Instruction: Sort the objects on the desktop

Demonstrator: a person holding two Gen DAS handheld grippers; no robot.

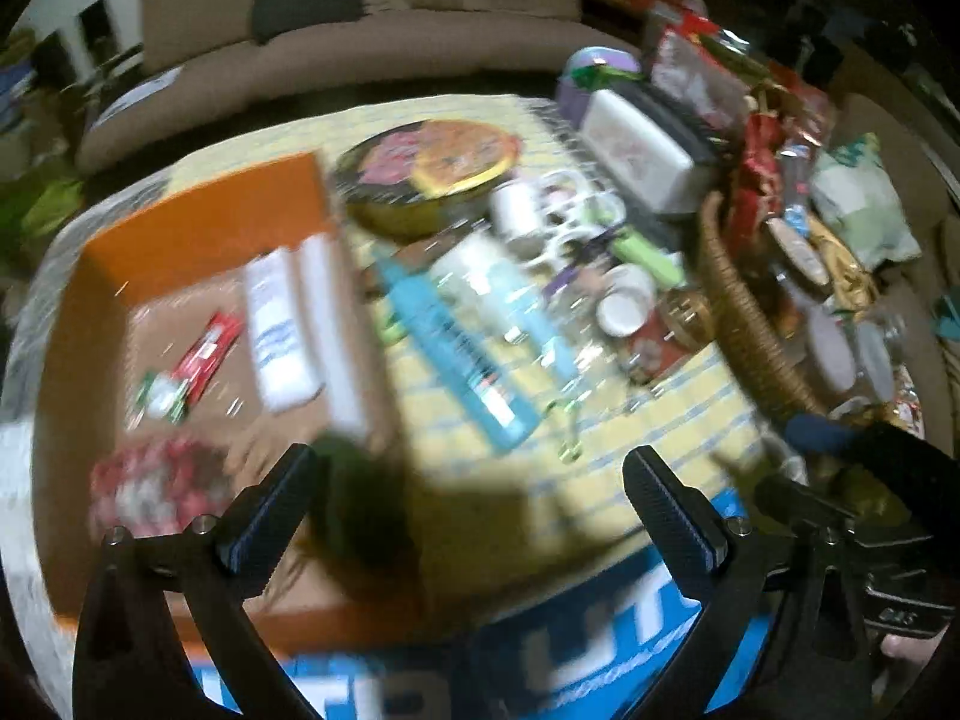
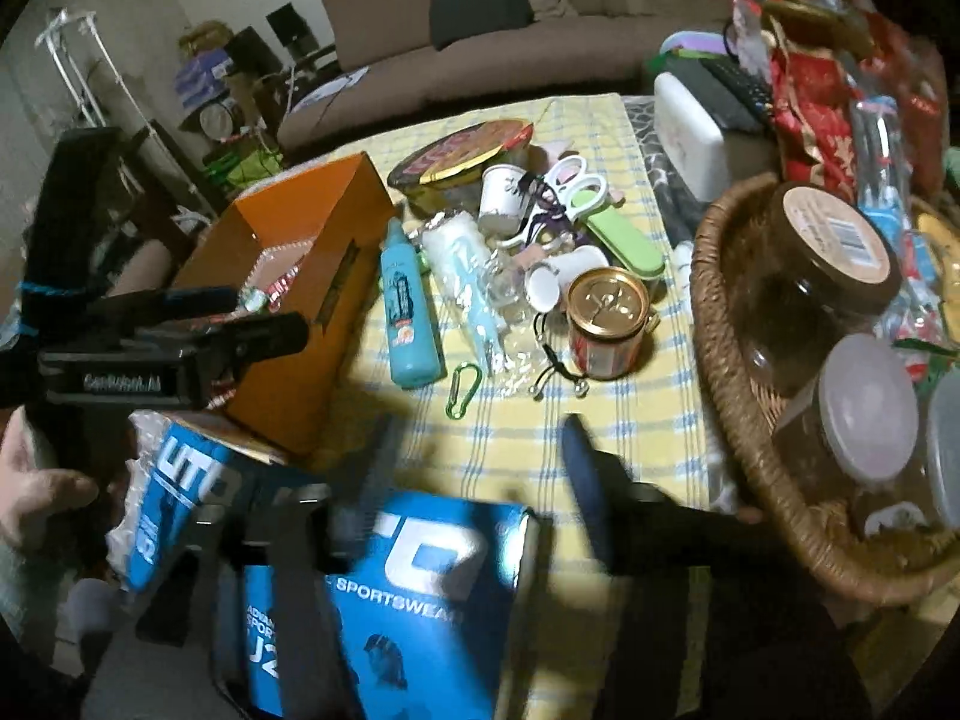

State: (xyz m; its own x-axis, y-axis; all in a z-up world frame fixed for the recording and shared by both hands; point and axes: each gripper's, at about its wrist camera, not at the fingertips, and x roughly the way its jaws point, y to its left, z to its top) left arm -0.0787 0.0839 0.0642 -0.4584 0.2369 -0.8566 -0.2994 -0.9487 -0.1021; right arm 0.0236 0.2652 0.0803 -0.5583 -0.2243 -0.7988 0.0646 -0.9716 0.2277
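orange box (image 2: 288,294): open cardboard, flat-sided, on the left of the checked cloth (image 2: 540,420).
blue bottle (image 2: 405,312): smooth plastic cylinder lying just right of the orange box.
wicker basket (image 2: 738,420): woven, round, well right of the orange box.
left gripper (image 1: 468,516): jaws wide, nothing between them.
right gripper (image 2: 474,480): blurred, jaws apart, empty.

From my right wrist view, the open box (image 2: 288,276) sits on the tabletop (image 2: 630,420) at ten o'clock, the wicker basket (image 2: 738,420) holding jars (image 2: 834,252) at three. Between them lie a bottle (image 2: 408,318), a tin (image 2: 606,324) and scissors (image 2: 570,186). The printed box (image 2: 420,576) lies nearest, at six. Inside the open box I think tubes (image 1: 282,324) lie.
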